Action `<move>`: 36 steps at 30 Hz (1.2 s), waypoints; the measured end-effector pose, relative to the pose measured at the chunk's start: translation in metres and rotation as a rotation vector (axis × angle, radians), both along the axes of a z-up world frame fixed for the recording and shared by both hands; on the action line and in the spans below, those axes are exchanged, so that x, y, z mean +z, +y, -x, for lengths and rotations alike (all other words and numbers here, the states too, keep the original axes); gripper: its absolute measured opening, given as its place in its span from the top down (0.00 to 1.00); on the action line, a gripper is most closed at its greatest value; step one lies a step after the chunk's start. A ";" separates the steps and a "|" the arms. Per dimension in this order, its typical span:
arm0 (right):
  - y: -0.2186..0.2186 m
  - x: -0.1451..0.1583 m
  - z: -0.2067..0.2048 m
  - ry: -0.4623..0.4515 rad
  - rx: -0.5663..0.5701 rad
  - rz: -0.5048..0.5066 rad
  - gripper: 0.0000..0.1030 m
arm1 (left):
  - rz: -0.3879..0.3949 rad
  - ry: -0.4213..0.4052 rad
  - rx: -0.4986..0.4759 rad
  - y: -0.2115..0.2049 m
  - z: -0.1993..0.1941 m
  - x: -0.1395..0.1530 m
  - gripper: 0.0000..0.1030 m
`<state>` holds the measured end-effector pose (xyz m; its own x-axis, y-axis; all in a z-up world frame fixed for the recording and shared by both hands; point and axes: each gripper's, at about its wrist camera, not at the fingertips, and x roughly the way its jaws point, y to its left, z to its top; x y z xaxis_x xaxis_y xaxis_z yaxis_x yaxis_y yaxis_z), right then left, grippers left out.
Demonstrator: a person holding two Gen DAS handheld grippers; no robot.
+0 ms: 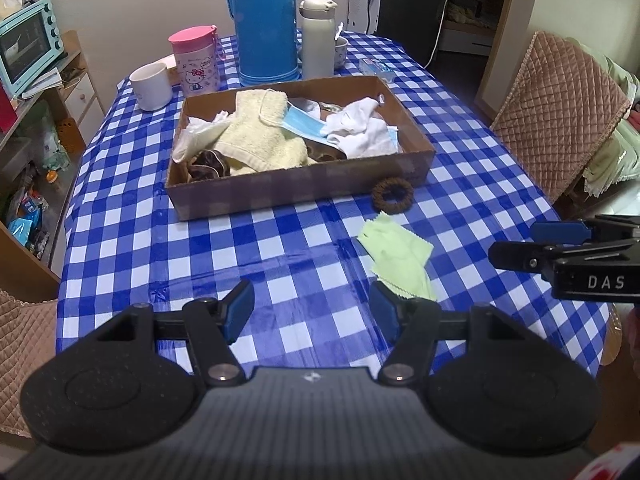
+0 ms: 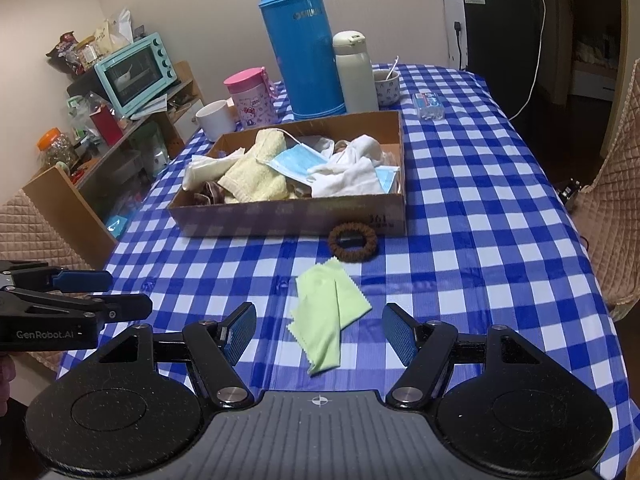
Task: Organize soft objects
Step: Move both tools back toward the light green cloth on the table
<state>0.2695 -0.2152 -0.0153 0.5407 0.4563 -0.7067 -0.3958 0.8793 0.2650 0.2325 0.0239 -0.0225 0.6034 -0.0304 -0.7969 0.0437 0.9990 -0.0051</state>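
A cardboard box (image 1: 304, 190) (image 2: 288, 216) on the checked table holds a yellow towel (image 1: 256, 136) (image 2: 256, 176), blue face masks (image 1: 308, 124) (image 2: 296, 164), white cloths (image 1: 360, 128) (image 2: 348, 176) and a brown scrunchie (image 1: 208, 164). Another brown scrunchie (image 1: 393, 195) (image 2: 353, 242) lies on the table just in front of the box. A light green cloth (image 1: 400, 254) (image 2: 330, 312) lies nearer. My left gripper (image 1: 312, 312) is open and empty, left of the green cloth. My right gripper (image 2: 318, 332) is open and empty, with the green cloth between its fingers' line of sight.
Behind the box stand a blue thermos (image 1: 266, 20) (image 2: 302, 44), a white flask (image 1: 318, 36), a pink Hello Kitty cup (image 1: 194, 60), a white mug (image 1: 151, 86), a small bowl (image 2: 386, 86) and a tissue pack (image 2: 429, 106). Quilted chairs (image 1: 560, 112) flank the table.
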 end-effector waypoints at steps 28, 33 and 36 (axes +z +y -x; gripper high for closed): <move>-0.024 -0.045 -0.012 0.095 -0.055 0.057 0.32 | 0.004 0.097 -0.099 -0.046 -0.018 -0.055 0.41; -0.029 -0.054 -0.020 0.109 -0.066 0.064 0.32 | 0.007 0.097 -0.115 -0.053 -0.031 -0.066 0.41; -0.031 -0.059 -0.025 0.118 -0.069 0.062 0.32 | 0.002 0.098 -0.120 -0.055 -0.037 -0.070 0.41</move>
<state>0.2941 -0.2463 -0.0746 0.4811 0.3745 -0.7927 -0.3027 0.9195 0.2507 0.2699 -0.0314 -0.0924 0.5145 -0.0997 -0.8516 0.1622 0.9866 -0.0175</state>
